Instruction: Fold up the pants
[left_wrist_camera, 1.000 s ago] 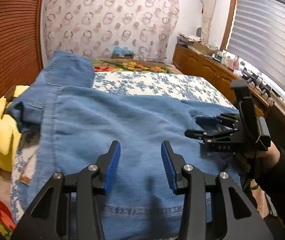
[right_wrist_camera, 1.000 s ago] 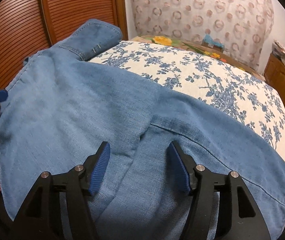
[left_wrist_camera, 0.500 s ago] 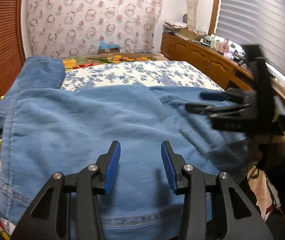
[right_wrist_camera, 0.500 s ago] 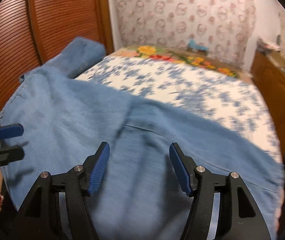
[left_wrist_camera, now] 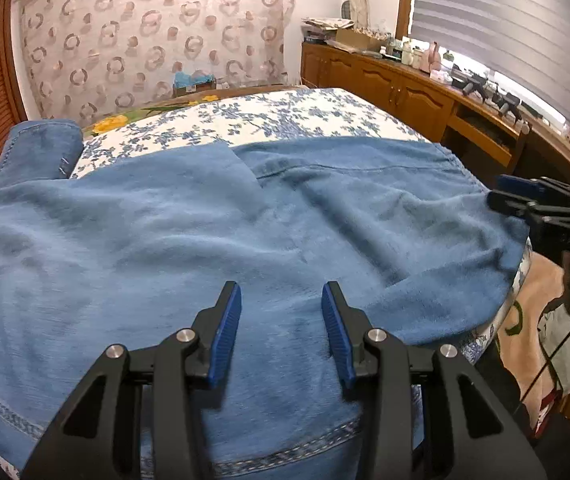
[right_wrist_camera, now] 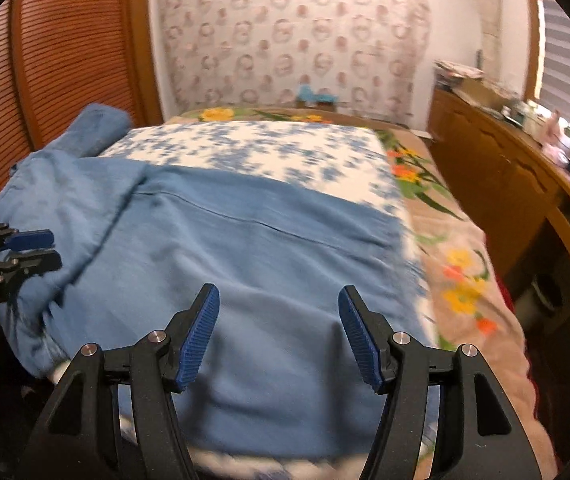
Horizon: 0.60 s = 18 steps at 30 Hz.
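Note:
Blue denim pants (left_wrist_camera: 213, 240) lie spread across the near end of the bed, one part reaching up the far left (left_wrist_camera: 41, 152). My left gripper (left_wrist_camera: 281, 316) is open and empty, just above the denim near its stitched edge. My right gripper (right_wrist_camera: 279, 324) is open and empty over the pants (right_wrist_camera: 253, 264) near their right side. The right gripper shows in the left wrist view (left_wrist_camera: 533, 200) at the pants' right edge. The left gripper shows in the right wrist view (right_wrist_camera: 29, 252) at their left edge.
The bed has a white and blue floral cover (left_wrist_camera: 269, 120) and a floral blanket (right_wrist_camera: 457, 272) along its right side. A wooden cabinet (left_wrist_camera: 405, 92) with clutter runs along the right wall. A slatted wooden door (right_wrist_camera: 65, 60) stands on the left.
Both grippers have swung to the right over the pants and stay open. The right gripper has moved toward the pants' right edge. The yellow plush toy has left the left wrist view.

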Available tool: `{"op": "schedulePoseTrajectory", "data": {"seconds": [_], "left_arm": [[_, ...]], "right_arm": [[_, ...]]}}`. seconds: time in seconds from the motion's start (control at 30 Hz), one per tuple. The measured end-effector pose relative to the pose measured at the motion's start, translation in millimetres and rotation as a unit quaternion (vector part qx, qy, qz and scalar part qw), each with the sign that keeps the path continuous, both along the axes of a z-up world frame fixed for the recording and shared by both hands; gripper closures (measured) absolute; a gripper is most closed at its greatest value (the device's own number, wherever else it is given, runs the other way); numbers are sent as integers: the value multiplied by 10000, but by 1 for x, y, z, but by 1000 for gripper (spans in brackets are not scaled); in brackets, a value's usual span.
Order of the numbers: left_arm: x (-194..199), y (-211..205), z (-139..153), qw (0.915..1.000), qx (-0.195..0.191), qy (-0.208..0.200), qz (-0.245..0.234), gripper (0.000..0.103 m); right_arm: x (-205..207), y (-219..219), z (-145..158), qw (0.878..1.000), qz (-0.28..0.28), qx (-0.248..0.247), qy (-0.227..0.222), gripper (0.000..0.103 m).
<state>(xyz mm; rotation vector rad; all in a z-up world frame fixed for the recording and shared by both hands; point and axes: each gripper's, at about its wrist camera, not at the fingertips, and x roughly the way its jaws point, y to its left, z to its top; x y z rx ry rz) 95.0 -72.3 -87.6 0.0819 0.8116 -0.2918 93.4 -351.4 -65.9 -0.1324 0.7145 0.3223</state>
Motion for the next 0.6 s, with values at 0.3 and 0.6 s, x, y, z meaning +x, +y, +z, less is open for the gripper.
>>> {"op": "schedulePoseTrajectory", "data": {"seconds": [0.3,0.6], "left_arm": [[2,3,-13,9997,-176,125,74,62],[-1,2,-14,9998,-168,3,80,61]], "right_arm": [[-28,-51,-2,9986,-509,89,68,39],[-48,-64,-5,9982,-571,34,152,39]]}}
